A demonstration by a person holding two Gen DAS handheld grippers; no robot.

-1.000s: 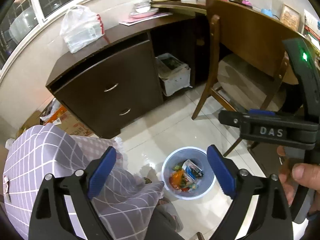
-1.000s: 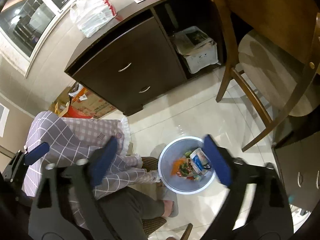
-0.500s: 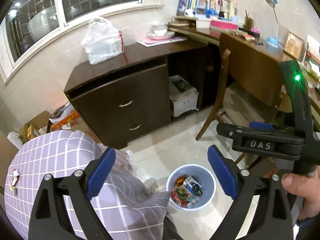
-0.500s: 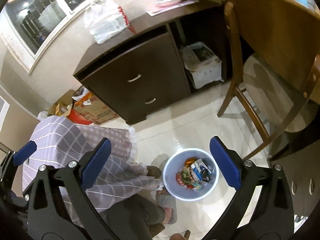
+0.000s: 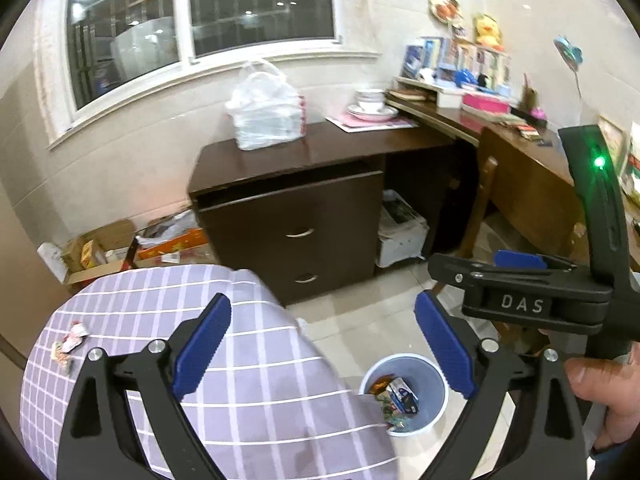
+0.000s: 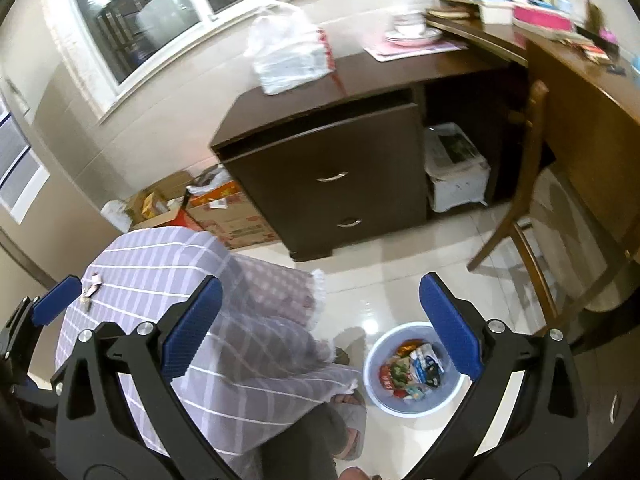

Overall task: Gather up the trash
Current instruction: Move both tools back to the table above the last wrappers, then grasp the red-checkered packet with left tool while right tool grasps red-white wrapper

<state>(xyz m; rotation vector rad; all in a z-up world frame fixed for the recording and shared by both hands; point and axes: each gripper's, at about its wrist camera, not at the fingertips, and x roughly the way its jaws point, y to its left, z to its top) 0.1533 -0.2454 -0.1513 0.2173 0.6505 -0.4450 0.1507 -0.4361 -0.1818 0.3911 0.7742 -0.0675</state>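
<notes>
A pale blue bin holding several wrappers stands on the white tiled floor; it also shows in the right wrist view. Small crumpled wrappers lie on a table with a purple checked cloth, also in the right wrist view. My left gripper is open and empty above the cloth's right edge. My right gripper is open and empty, high above cloth and bin. The right gripper's body shows at the right of the left wrist view.
A dark drawer cabinet with a white plastic bag on top stands ahead. A wooden chair and desk are at right. Cardboard boxes sit on the floor at left. My slippered foot is beside the bin.
Both grippers rose and tilted up from looking down at the bin. The window, wall and the cloth's top with wrappers came into view. Both stayed open.
</notes>
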